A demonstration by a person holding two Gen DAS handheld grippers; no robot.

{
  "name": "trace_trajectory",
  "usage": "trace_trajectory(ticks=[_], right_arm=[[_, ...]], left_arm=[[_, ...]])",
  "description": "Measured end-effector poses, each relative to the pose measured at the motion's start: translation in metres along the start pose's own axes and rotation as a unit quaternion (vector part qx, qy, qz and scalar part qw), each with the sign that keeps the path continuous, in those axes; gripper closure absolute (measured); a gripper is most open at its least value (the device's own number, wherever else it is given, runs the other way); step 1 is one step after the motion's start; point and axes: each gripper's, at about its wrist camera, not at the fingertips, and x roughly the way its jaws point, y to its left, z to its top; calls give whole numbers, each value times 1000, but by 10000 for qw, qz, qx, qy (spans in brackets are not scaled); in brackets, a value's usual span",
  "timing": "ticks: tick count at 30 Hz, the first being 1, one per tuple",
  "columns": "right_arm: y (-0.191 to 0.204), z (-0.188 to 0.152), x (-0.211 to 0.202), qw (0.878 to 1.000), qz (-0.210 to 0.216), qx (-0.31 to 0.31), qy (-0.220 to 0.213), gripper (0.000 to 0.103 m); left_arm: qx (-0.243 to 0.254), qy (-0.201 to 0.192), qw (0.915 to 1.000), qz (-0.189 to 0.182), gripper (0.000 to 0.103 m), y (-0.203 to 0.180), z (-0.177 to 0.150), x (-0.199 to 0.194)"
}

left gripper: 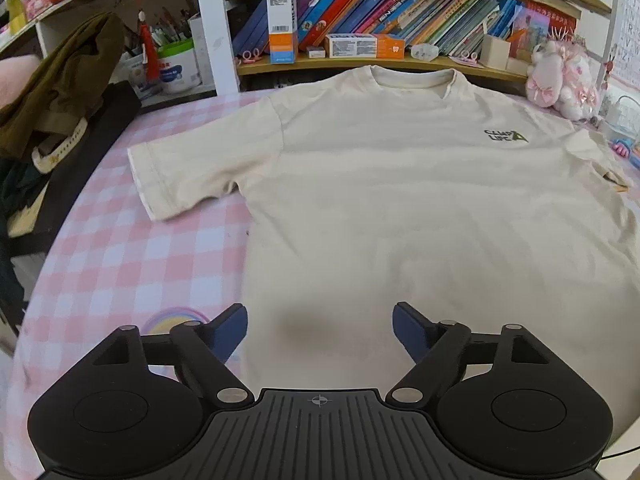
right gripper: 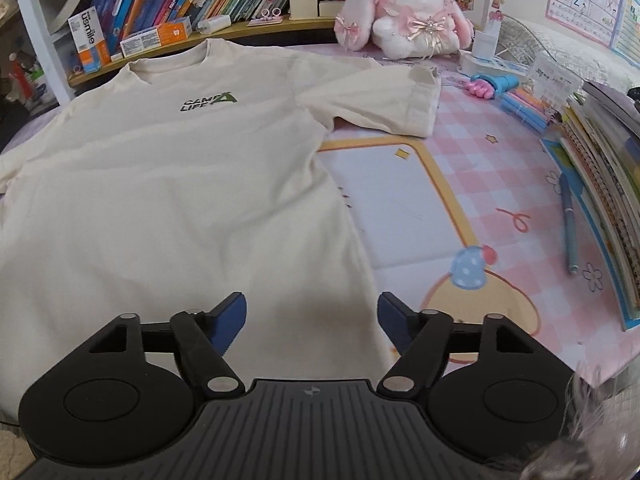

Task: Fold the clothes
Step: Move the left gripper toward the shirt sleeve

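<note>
Folding had not begun when you reached this moment. Your cream T-shirt (left gripper: 400, 184) lay spread flat and face up on the pink checked bench (left gripper: 120, 248), collar at the far side next to the bookshelf (left gripper: 360, 62), both sleeves stretched out to left and right, no fold visible anywhere. Your left tongs (left gripper: 320, 326) hung over the near left part of the shirt and your right tongs (right gripper: 312, 316) over its near right edge; both were spread wide and pinched nothing. Every fold was left for you: I judge sleeves first, then the body.
</note>
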Motion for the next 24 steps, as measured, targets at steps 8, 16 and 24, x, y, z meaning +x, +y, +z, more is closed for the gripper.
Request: trace_trajectory(ticks=[8, 16, 24], right_arm=[[34, 9, 7, 10000, -33, -51, 17, 26], [63, 17, 12, 9995, -141, -268, 118, 26], [79, 21, 14, 9987, -310, -333, 231, 26]], left_arm=[[-462, -30, 9989, -68, 21, 35, 15, 16], [-1865, -54, 9822, -217, 22, 85, 15, 37], [-4003, -247, 9140, -608, 38, 156, 10, 66]])
